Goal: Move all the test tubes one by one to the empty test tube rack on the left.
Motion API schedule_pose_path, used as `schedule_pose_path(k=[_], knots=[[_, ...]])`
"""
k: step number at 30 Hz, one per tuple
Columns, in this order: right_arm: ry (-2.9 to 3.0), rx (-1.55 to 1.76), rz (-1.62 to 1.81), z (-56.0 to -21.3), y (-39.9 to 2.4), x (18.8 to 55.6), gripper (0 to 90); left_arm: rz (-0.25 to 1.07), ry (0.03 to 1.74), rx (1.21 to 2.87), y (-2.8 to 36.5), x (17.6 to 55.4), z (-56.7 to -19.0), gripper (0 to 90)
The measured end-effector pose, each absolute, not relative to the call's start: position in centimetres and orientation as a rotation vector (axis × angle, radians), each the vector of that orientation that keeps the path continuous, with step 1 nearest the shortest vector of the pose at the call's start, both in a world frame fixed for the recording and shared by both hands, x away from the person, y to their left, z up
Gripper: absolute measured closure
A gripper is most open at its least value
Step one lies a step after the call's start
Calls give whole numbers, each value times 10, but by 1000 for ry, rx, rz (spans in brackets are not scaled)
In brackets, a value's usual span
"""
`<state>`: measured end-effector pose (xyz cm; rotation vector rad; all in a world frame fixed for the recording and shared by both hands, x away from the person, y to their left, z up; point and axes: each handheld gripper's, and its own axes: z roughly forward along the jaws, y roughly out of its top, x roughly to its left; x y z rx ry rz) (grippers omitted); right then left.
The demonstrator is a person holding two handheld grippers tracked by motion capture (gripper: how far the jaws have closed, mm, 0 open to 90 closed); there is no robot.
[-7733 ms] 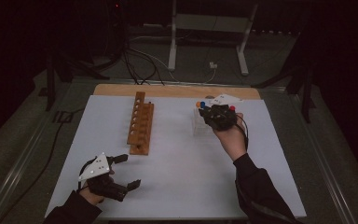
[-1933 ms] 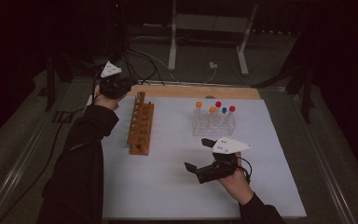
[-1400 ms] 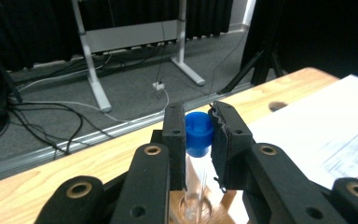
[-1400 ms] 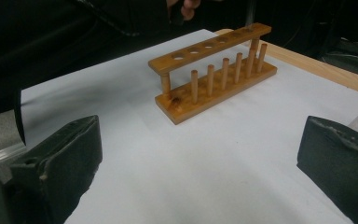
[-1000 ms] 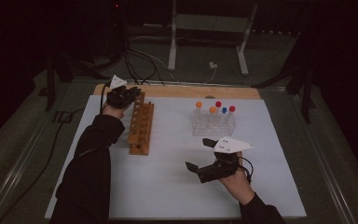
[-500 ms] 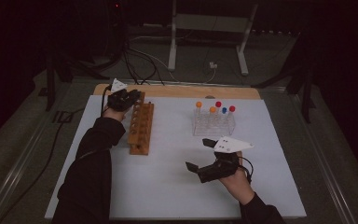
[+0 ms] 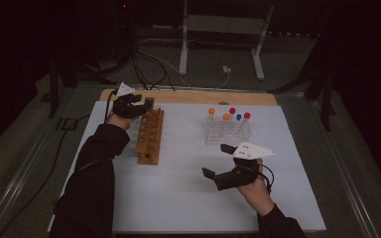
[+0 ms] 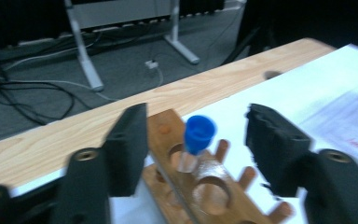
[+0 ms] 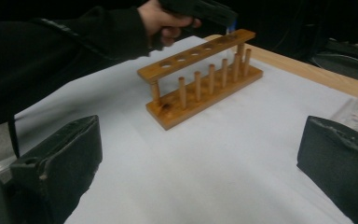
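Blue-capped tube (image 8: 196,140) stands in the wooden rack (image 8: 200,186), seen between just-opened left gripper (image 8: 193,154) jaws; right gripper (image 7: 217,163) jaws apart.

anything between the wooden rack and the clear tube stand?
No. In the high view, bare white table cover separates the wooden rack from the clear tube stand.

White sheet (image 7: 178,198) covering the table, a strip of bare wood (image 7: 188,96) showing along the far edge. Clear rack (image 7: 227,133) near the far right corner, holding tubes with orange, red and blue caps. Grey metal stand (image 7: 221,29) on the floor beyond the table; cables (image 7: 144,59) lying beside it.
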<state>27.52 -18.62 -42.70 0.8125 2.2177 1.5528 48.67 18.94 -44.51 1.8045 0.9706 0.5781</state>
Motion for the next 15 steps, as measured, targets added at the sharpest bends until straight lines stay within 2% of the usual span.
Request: schedule_pose_path(k=[6,8,12,15], knots=[[2152,843,1529,-418,-197,281,0,524,898,1796,191,462,-425,168],[2135,865,1529,-415,-202,286,0,502,872,1786,191,450,-419,138],[2096,910,1486,-410,-210,297,0,454,802,1763,191,425,-412,21],[2066,950,1446,-407,-217,309,2,426,766,1757,190,406,-412,20]])
